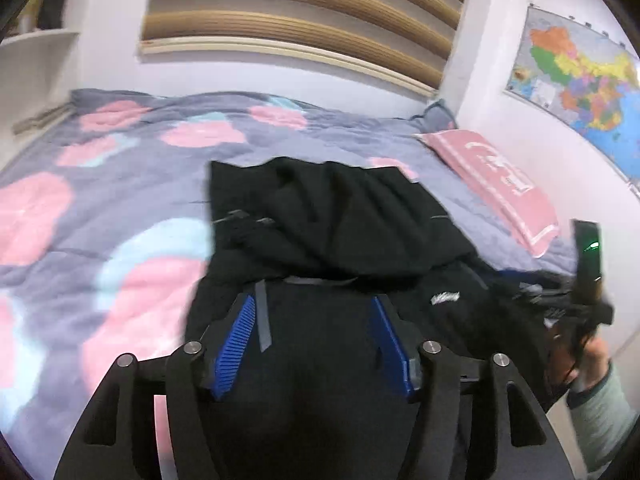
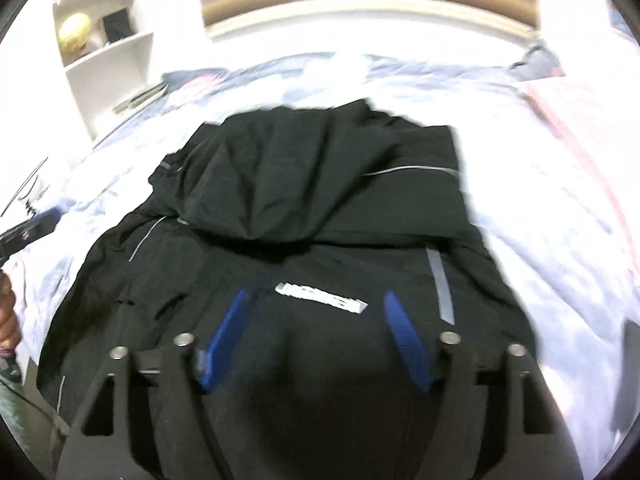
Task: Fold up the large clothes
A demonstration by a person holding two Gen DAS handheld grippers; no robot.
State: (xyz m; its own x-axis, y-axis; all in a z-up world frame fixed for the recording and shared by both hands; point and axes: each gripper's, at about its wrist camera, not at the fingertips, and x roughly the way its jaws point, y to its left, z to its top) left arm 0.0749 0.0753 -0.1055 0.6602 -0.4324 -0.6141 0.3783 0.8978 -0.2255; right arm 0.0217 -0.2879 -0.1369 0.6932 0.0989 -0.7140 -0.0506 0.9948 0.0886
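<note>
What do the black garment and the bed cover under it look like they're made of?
Black jacket: probably thin synthetic shell, matte; it falls in crisp creases and has grey reflective-looking strips. Bed cover: seemingly soft quilted cotton-like fabric, matte, with puckered stitch lines and a pink and blue print.

The left gripper (image 1: 316, 308) hovers with its blue fingers (image 1: 236, 348) spread wide, gripping nothing; the right gripper (image 2: 316, 300) matches it (fingers equally parted), likewise empty.
</note>
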